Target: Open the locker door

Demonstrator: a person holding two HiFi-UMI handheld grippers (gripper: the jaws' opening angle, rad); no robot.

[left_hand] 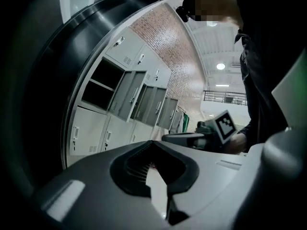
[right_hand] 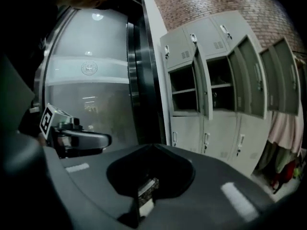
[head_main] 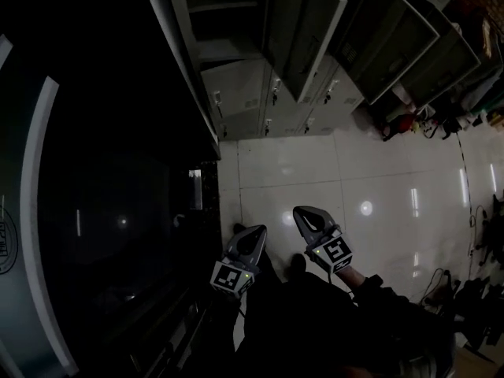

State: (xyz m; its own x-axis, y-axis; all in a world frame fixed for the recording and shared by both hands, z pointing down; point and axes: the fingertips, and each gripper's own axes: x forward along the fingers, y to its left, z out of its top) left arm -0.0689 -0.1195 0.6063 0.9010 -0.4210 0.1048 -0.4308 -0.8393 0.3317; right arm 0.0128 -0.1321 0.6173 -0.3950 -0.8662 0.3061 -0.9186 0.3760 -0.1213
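A bank of grey lockers (head_main: 244,93) runs across the top of the head view. Several upper doors (head_main: 303,38) hang open and the lower ones are closed. Both grippers hover over the white floor, well short of the lockers and touching nothing. My left gripper (head_main: 257,230) points toward them with its jaws together and empty; in its own view the tips (left_hand: 152,143) meet. To its right, my right gripper (head_main: 299,211) is also shut on nothing, its tips (right_hand: 152,146) closed. In the right gripper view, open doors (right_hand: 201,85) flank closed lockers (right_hand: 184,47).
A dark curved glass wall (head_main: 102,211) with a black frame fills the left of the head view. The white tiled floor (head_main: 378,187) lies ahead. Clothes and bags (head_main: 409,120) lie by the far lockers, and cables (head_main: 480,235) lie at the right edge.
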